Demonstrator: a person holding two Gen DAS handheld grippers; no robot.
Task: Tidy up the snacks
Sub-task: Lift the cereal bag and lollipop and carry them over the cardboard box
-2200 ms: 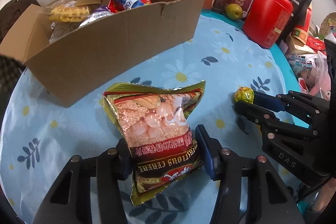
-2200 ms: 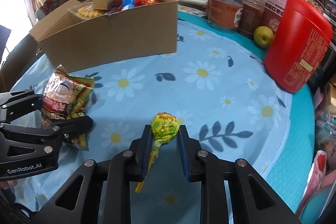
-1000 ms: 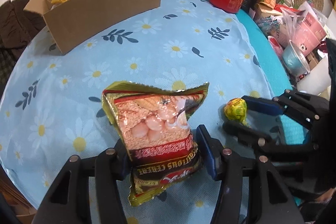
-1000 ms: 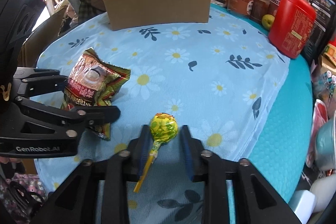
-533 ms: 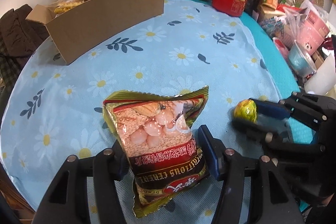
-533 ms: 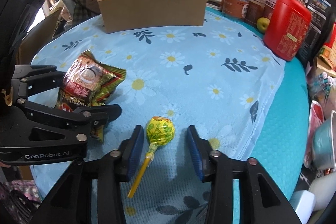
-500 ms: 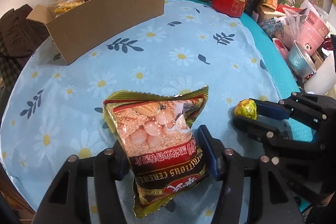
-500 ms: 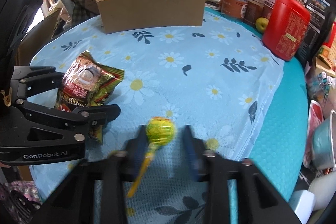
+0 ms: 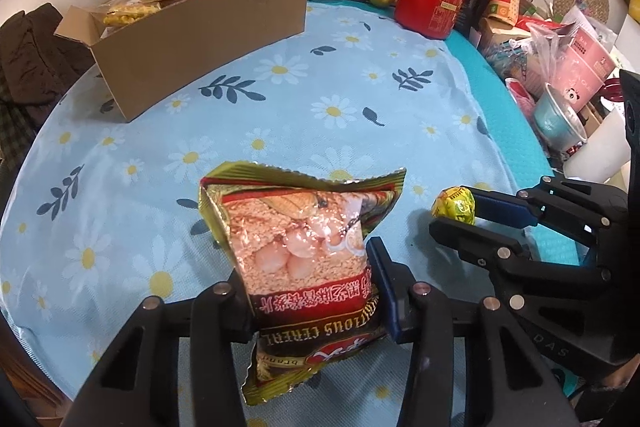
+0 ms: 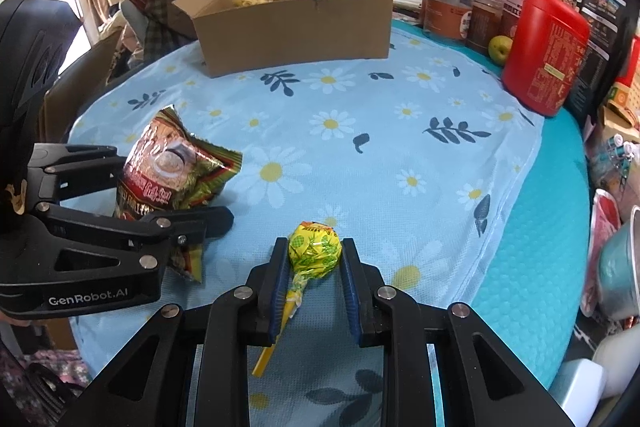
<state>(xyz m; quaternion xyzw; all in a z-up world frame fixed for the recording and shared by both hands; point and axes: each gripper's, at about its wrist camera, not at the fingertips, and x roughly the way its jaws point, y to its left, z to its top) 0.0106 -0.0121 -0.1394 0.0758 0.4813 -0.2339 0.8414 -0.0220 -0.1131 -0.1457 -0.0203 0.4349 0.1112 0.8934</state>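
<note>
Left wrist view: left tool (image 9: 310, 291) grips the cereal packet (image 9: 308, 259) above the surface (image 9: 280, 99). Right tool (image 10: 314, 267) clamps the lollipop (image 10: 315, 249); cardboard box (image 10: 296, 27) stands well apart.

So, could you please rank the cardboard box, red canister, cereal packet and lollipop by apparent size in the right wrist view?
1. cardboard box
2. red canister and cereal packet: too alike, and the packet is nearer
3. lollipop

A daisy-print cloth (image 10: 360, 131) covers the table, bearing a cardboard box (image 10: 296, 31), red canister (image 10: 544, 55), probably jars (image 10: 444, 15).
</note>
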